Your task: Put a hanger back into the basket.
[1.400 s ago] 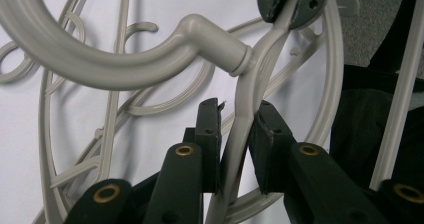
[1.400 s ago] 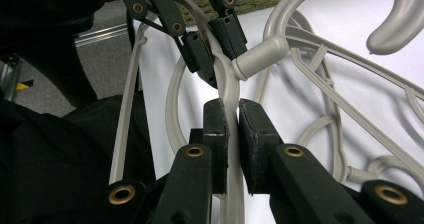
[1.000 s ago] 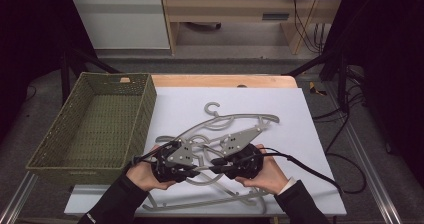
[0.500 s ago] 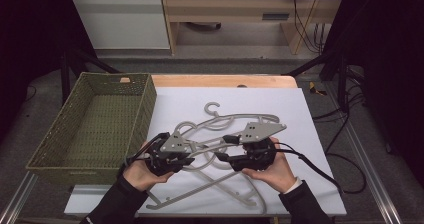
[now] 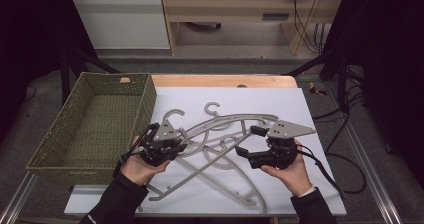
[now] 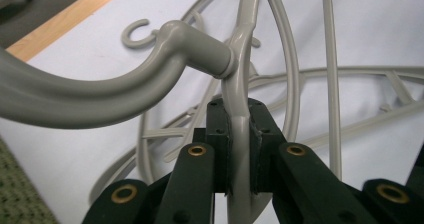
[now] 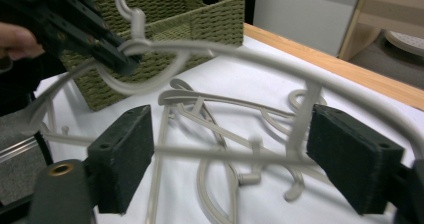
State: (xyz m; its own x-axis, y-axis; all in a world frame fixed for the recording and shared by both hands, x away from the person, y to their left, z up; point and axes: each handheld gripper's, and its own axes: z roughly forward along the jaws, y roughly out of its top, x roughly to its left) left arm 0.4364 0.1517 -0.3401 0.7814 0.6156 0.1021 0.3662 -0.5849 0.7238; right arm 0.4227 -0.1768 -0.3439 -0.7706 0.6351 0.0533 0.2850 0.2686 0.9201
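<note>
Several grey plastic hangers (image 5: 215, 179) lie tangled on the white table sheet (image 5: 310, 184). My left gripper (image 5: 179, 146) is shut on the neck of one hanger (image 6: 239, 84), just below its hook (image 5: 172, 115), and holds it a little above the pile. That hanger's arm (image 5: 225, 120) runs right to my right gripper (image 5: 249, 141). The right jaws have just been opening and stand wide apart in the right gripper view (image 7: 240, 156). The hanger's thin bar (image 7: 220, 154) passes between the pads (image 7: 125, 154) without being pressed. The left gripper (image 7: 75, 24) also appears there.
A green woven basket (image 5: 145, 104) stands at the left edge of the sheet, close beside my left hand. The table's wooden edge (image 5: 225, 80) lies at the back. Cables trail off the table at the right (image 5: 330, 174).
The hands have drawn apart, left hand leftwards and right hand rightwards. The right jaws have gone from shut on the hanger to wide open. The left gripper keeps its hold.
</note>
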